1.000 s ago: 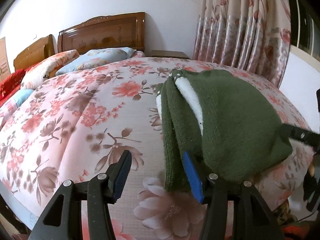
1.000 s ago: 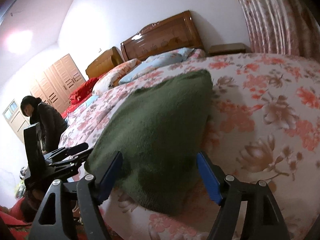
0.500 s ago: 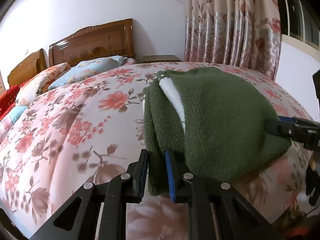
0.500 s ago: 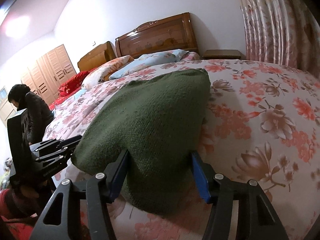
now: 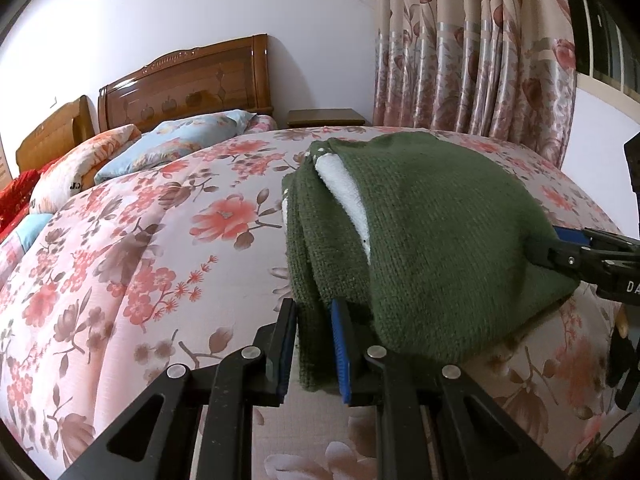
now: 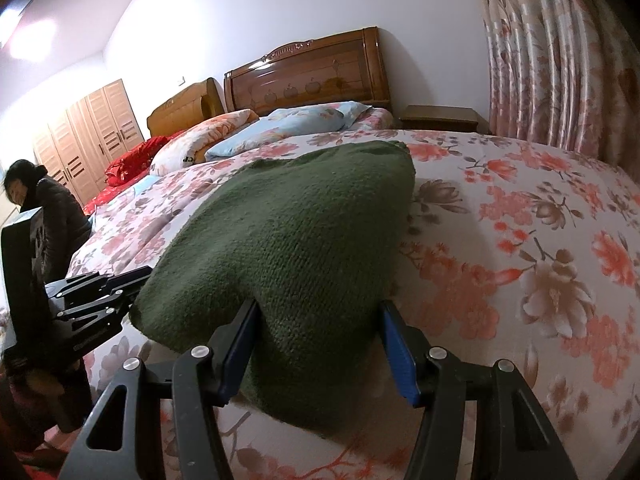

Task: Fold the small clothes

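On the bed (image 5: 140, 264), my left tool (image 5: 314, 346) grips the green sweater's (image 5: 440, 240) edge while my right tool (image 6: 320, 344) straddles it, unclenched.

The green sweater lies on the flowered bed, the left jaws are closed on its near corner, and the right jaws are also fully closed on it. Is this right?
Not quite. In the right wrist view the right gripper has its jaws wide apart, astride the green sweater's near edge and not closed. The left gripper is closed on the corner, on the flowered bed.

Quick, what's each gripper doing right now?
Left gripper: closed on the green sweater's folded edge.
Right gripper: open, straddling the sweater's near corner.
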`<state>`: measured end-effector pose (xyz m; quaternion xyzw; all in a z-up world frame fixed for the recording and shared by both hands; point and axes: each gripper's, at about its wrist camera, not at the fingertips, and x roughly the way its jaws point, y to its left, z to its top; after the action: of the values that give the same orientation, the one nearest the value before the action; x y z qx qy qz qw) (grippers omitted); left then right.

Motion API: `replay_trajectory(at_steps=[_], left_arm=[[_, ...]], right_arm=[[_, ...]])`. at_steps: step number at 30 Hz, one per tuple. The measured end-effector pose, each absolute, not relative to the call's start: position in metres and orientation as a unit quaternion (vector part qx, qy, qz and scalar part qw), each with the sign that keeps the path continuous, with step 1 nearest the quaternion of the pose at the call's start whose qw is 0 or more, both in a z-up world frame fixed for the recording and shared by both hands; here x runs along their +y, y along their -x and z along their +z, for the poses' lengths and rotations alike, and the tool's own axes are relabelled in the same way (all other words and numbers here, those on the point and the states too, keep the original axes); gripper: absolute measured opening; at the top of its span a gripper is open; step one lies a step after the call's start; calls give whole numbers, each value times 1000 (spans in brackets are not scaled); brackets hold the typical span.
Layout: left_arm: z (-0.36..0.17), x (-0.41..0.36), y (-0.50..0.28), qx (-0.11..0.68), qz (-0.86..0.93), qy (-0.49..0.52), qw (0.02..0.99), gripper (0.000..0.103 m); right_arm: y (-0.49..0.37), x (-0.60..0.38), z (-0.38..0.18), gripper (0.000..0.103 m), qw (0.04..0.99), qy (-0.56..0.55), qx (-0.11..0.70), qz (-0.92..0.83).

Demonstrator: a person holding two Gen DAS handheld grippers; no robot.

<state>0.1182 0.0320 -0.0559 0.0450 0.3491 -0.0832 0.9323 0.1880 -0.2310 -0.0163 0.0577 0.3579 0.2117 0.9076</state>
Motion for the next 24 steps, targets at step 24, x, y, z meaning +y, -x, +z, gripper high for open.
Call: replay_trajectory(at_steps=[24], left_arm=[[-5, 65, -127, 337, -138, 112, 925, 20]], right_arm=[[-163, -227, 28, 103, 936, -19, 284, 205]])
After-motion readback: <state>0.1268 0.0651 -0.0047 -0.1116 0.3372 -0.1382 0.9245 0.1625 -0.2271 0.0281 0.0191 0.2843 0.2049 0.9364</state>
